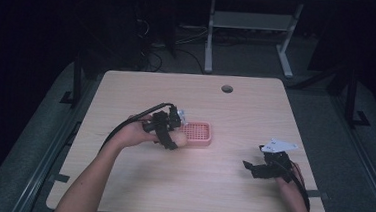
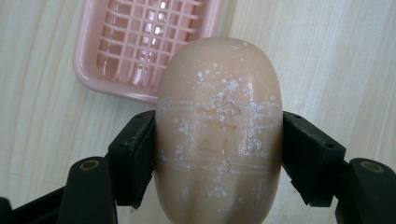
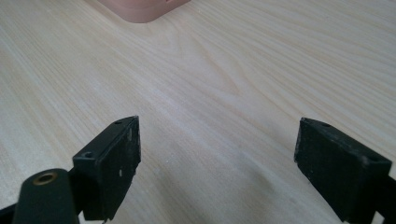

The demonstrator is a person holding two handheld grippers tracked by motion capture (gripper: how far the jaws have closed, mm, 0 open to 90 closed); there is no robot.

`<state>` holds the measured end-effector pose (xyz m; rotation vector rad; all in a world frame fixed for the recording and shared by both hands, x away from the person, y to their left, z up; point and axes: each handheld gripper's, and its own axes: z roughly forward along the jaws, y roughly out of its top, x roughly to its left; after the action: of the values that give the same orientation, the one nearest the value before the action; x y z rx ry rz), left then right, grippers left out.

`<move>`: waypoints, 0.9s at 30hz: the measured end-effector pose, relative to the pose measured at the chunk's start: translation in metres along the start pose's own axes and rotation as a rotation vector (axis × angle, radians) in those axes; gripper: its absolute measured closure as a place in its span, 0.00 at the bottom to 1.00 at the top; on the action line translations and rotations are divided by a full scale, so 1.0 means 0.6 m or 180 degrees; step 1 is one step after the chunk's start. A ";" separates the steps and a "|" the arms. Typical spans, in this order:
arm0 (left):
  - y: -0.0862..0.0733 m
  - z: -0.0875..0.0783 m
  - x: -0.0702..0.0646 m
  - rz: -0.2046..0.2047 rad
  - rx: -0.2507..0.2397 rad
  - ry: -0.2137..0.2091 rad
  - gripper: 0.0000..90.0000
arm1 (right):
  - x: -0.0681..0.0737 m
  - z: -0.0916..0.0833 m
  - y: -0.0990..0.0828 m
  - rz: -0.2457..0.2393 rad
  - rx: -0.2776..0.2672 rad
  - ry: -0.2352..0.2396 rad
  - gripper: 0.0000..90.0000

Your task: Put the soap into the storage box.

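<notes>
A peach-coloured bar of soap, oval and scuffed with white marks, is clamped between the two black jaws of my left gripper. In the high view that left gripper holds the soap just above the table, at the left edge of a pink soap dish with a grid floor. The same pink dish lies beyond the soap in the left gripper view. My right gripper hovers low over the table near the front right, open, its jaws wide apart around bare wood. A corner of the dish shows at the top of the right gripper view.
The light wooden table has a round cable hole near its far edge. Behind the table stand white desk legs and loose cables on a dark floor. A person's forearms come in from the bottom.
</notes>
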<state>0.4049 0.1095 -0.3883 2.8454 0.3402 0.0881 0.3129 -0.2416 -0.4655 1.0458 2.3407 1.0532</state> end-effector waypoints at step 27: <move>0.043 0.008 0.038 0.0026 0.0064 -0.0021 0.35 | -0.005 -0.002 -0.001 0.0011 -0.0008 0.0003 0.15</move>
<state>0.4331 0.0895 -0.3855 2.8665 0.3299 0.0772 0.3136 -0.2450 -0.4652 1.0490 2.3387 1.0578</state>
